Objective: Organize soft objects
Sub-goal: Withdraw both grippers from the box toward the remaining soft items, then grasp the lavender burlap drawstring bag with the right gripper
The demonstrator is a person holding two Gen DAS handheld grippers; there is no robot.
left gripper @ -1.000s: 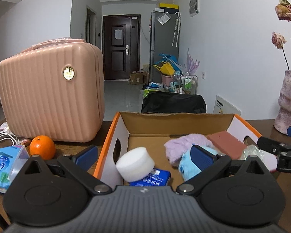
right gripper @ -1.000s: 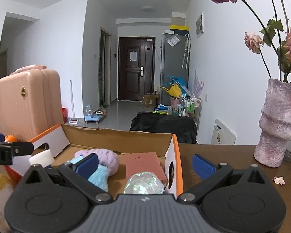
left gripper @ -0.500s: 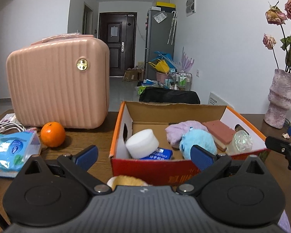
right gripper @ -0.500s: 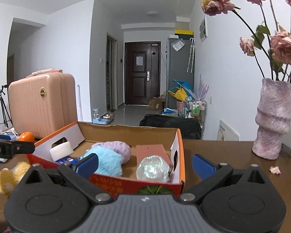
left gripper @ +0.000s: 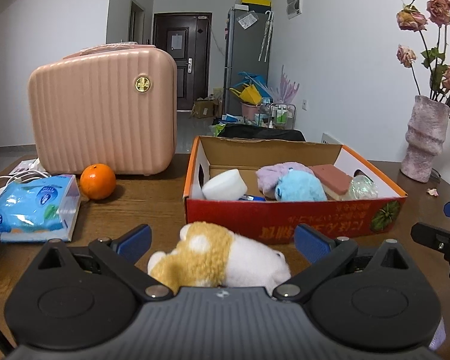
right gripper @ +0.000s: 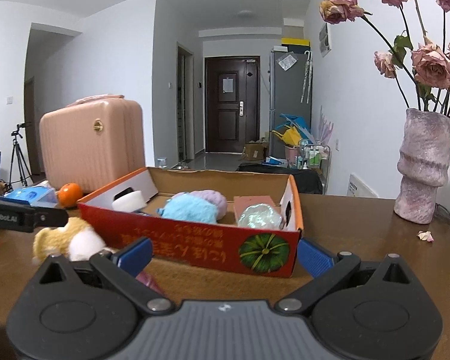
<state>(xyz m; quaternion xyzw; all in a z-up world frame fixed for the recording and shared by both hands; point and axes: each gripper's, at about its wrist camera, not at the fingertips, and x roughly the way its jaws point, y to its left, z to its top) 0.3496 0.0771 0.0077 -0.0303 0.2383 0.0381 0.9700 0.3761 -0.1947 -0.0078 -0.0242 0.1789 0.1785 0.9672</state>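
A red cardboard box (left gripper: pixel 294 219) stands on the brown table. It holds a white sponge (left gripper: pixel 225 185), a blue plush (left gripper: pixel 300 186), a purple plush (left gripper: pixel 280 169), a pink block (left gripper: pixel 330 177) and a shiny clear ball (left gripper: pixel 363 186). A yellow-and-white plush toy (left gripper: pixel 219 258) lies on the table in front of the box, between the open fingers of my left gripper (left gripper: pixel 222 240). My right gripper (right gripper: pixel 223 253) is open and empty, in front of the box (right gripper: pixel 195 240). The plush toy (right gripper: pixel 69 240) shows at its left.
A pink hard case (left gripper: pixel 102 114), an orange (left gripper: pixel 98 181) and a blue tissue pack (left gripper: pixel 34 210) stand left of the box. A purple vase (left gripper: pixel 426 141) with dried roses stands at the right. Petals (right gripper: pixel 425 235) lie on the table.
Both grippers have pulled back from over the box toward the table's near side. The yellow-and-white plush has come into view between the left gripper's fingers.
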